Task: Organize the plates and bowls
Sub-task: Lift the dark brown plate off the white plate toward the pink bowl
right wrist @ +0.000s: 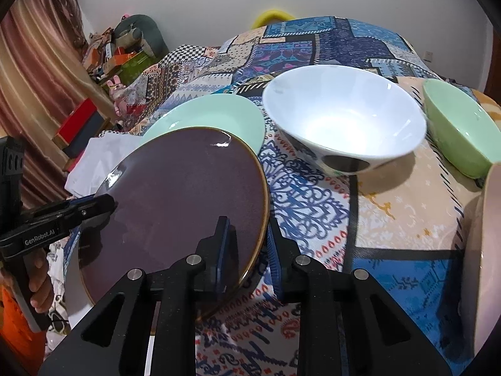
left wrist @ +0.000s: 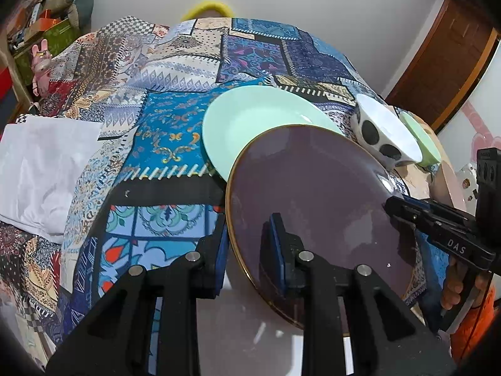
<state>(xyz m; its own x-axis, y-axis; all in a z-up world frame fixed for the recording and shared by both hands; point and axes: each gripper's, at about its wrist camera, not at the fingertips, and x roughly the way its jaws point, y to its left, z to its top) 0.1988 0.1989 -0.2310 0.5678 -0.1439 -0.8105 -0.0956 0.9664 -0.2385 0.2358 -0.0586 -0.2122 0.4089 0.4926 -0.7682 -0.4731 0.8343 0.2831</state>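
1. Left wrist view: the left gripper (left wrist: 250, 244) pinches the near left rim of the purple plate (left wrist: 313, 194), one blue pad under the rim and the other on the plate's upper face. The plate has a thin gold edge, is tilted, and is held up over the patchwork cloth (left wrist: 150, 144). Its far edge overlaps the mint plate (left wrist: 250, 119), which lies flat on the cloth. To the right stands the white bowl with black spots (left wrist: 385, 131), and just behind that a green bowl (left wrist: 422, 144). The right gripper (left wrist: 391, 206) reaches in from the right and bites the plate's opposite rim; fingers of a hand (left wrist: 454, 288) wrap its handle. A white folded cloth (left wrist: 47, 169) lies at the left

2. Right wrist view: the right gripper (right wrist: 250, 250) clamps the purple plate (right wrist: 181, 194) at its right rim, pads pressed on either face. The left gripper (right wrist: 109, 203) holds the far left rim. The mint plate (right wrist: 213, 116) shows behind the purple one, the white bowl (right wrist: 344, 119) sits on the cloth (right wrist: 391, 203) to the right, the green bowl (right wrist: 460, 131) beside it, apart. A pale pink dish edge (right wrist: 482, 235) cuts into the frame at far right
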